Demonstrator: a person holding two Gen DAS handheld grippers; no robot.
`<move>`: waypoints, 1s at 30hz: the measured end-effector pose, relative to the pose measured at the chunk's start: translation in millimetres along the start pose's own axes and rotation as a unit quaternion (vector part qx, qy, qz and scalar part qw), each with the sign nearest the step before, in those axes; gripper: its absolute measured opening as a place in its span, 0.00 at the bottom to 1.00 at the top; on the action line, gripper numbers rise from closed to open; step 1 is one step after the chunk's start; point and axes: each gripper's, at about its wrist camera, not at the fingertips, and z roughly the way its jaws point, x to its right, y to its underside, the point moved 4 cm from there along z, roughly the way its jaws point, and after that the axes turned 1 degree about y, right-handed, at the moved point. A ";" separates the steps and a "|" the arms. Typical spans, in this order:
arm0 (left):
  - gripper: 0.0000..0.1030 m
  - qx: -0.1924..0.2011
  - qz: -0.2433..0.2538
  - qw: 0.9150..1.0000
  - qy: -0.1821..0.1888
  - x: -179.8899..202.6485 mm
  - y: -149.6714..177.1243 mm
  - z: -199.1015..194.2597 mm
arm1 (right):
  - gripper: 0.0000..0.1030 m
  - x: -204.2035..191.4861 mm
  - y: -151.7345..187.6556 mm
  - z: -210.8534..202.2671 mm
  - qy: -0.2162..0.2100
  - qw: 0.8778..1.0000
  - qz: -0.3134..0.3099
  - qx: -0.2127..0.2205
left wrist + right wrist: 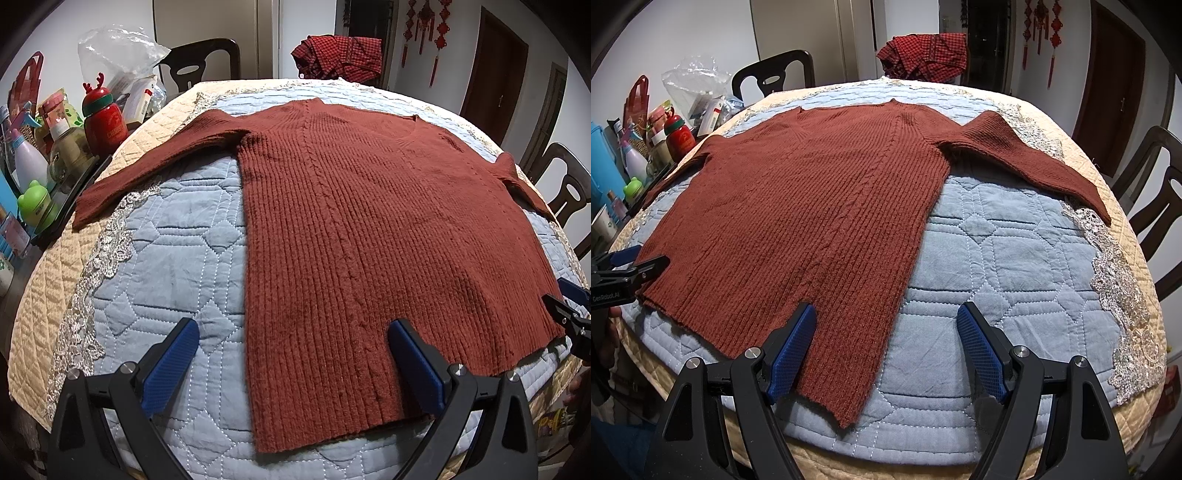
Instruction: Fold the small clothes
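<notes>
Both tools, left tool (291, 363) and right tool (886, 347), gape over the soft, floppy rust-brown ribbed knit sweater (369, 229); pinch its hem corners.

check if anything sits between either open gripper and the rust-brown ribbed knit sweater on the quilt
Nothing visible does. The left gripper and right gripper are both open right over the hem corners of the rust-brown ribbed knit sweater, which lies flat on the blue quilted cover. The bottles stand off at the table's left edge.

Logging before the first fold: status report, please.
Left tool and right tool open, at the hem. Sweater flat on quilt, sleeves spread. Nothing in the way.
</notes>
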 end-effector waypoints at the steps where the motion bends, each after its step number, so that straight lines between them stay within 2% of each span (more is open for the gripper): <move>1: 1.00 0.000 -0.001 1.000 -0.001 -0.2 0.4 -0.2 | 0.76 0.2 0.2 0.2 0.000 1.000 0.000 0.000; 17: 1.00 0.014 -0.006 1.000 -0.006 3.2 2.5 -4.5 | 0.76 -0.6 -2.7 0.1 0.000 1.000 -0.002 -0.004; 30: 1.00 -0.003 -0.012 1.000 0.007 6.3 -4.0 -6.4 | 0.76 -10.4 -12.4 -12.5 0.004 1.000 -0.020 0.019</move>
